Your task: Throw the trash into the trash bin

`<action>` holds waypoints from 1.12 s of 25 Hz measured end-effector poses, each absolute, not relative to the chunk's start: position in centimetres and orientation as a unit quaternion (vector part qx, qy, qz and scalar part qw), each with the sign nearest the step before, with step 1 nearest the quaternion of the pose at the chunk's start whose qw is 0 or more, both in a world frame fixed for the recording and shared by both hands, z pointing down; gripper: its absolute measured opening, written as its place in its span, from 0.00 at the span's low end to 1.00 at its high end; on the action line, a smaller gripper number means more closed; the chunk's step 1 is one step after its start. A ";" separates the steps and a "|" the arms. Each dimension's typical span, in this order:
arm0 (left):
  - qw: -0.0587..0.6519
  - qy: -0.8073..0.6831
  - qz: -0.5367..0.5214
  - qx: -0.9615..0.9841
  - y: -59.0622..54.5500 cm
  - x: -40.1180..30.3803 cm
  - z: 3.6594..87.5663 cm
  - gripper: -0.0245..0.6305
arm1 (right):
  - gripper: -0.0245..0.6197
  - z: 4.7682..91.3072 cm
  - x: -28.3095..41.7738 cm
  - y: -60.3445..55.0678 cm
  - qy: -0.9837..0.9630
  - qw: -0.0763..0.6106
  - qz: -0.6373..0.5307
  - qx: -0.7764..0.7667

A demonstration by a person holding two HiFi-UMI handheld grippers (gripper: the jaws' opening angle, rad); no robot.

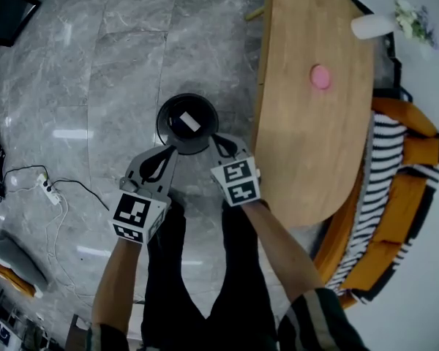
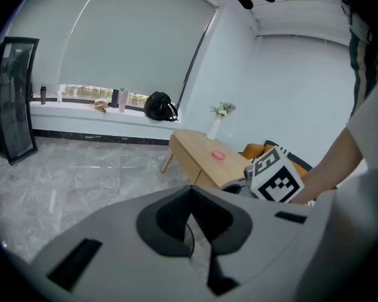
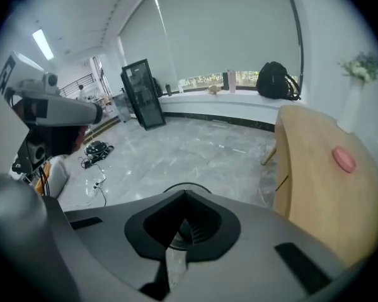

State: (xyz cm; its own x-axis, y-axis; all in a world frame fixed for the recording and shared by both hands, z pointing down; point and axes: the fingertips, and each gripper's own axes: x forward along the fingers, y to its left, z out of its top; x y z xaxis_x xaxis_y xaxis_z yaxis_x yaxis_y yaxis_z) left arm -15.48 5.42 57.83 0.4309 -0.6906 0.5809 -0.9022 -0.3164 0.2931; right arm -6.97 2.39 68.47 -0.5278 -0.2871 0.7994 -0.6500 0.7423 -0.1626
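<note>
Table (image 1: 307,145) with bin (image 1: 159,121) beside it on floor; white trash (image 1: 189,121) is seen inside bin, so drop is judged done. Grippers are best lifted straight up, rim not knocked. L gripper (image 2: 190,191): jaws together, nothing held. R gripper (image 3: 184,195): jaws together, empty. Both are held just over bin.

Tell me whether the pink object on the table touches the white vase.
Apart. The head view shows bare tabletop between the pink object and the white vase.
</note>
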 end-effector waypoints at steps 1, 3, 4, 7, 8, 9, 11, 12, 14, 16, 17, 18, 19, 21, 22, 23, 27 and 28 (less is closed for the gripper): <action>0.297 -0.502 0.178 0.793 5.1 -14.9 57.4 0.04 | 0.04 67.5 -6.4 2.1 -0.846 0.391 0.227 0.282; 0.294 -0.501 0.178 0.795 4.3 -13.7 56.6 0.04 | 0.04 65.8 -5.2 1.4 -0.850 0.378 0.227 0.290; 0.292 -0.500 0.177 0.796 3.9 -13.0 56.1 0.04 | 0.04 65.1 -4.4 0.9 -0.851 0.372 0.226 0.294; 0.288 -0.496 0.173 0.801 2.4 -10.7 54.9 0.04 | 0.04 63.3 -1.5 -0.5 -0.852 0.363 0.219 0.307; 0.285 -0.493 0.174 0.803 1.9 -9.8 54.5 0.04 | 0.04 62.7 -0.5 -1.0 -0.852 0.358 0.219 0.313; 0.281 -0.491 0.176 0.806 1.4 -9.0 54.2 0.04 | 0.04 62.2 0.6 -1.6 -0.851 0.353 0.221 0.320; 0.275 -0.485 0.180 0.810 0.4 -7.3 53.9 0.04 | 0.04 61.4 2.9 -2.9 -0.848 0.339 0.226 0.338; 0.274 -0.482 0.182 0.812 -0.1 -6.5 53.9 0.04 | 0.04 61.2 4.2 -3.6 -0.846 0.334 0.229 0.347; 0.275 -0.477 0.184 0.814 -0.9 -4.7 54.0 0.04 | 0.04 61.2 6.8 -4.6 -0.840 0.327 0.231 0.366; 0.277 -0.472 0.187 0.816 -1.7 -3.1 54.2 0.04 | 0.04 61.3 9.3 -5.5 -0.837 0.323 0.229 0.379; 0.277 -0.470 0.188 0.817 -2.1 -2.2 54.2 0.04 | 0.04 61.3 10.4 -5.8 -0.835 0.319 0.232 0.383; 0.278 -0.467 0.189 0.818 -2.4 -1.2 54.3 0.04 | 0.04 61.3 11.4 -6.1 -0.834 0.316 0.238 0.386; 0.281 -0.464 0.190 0.819 -2.7 -0.3 54.3 0.04 | 0.04 61.3 12.4 -6.3 -0.832 0.313 0.244 0.388; 0.284 -0.459 0.191 0.820 -3.2 1.3 54.6 0.04 | 0.04 61.4 13.9 -6.8 -0.829 0.309 0.252 0.391; 0.286 -0.456 0.191 0.821 -3.5 1.9 54.8 0.04 | 0.04 61.5 14.6 -7.1 -0.829 0.306 0.253 0.394; 0.286 -0.454 0.192 0.822 -3.7 2.5 54.9 0.04 | 0.04 61.5 15.2 -7.6 -0.828 0.302 0.253 0.398; 0.282 -0.448 0.196 0.825 -4.5 4.5 55.2 0.04 | 0.04 60.9 17.8 -9.9 -0.826 0.280 0.240 0.427; 0.281 -0.446 0.197 0.826 -4.7 4.9 55.2 0.04 | 0.04 60.9 18.3 -10.4 -0.825 0.276 0.239 0.432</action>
State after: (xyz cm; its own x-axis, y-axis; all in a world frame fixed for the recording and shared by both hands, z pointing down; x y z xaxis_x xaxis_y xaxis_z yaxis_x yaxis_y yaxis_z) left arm 4.88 -4.71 55.18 0.5238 -0.6267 0.5769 -0.8485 -0.4439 0.2881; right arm 18.29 -10.45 60.85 -0.4758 -0.5807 0.6607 -0.8436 0.5138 -0.1560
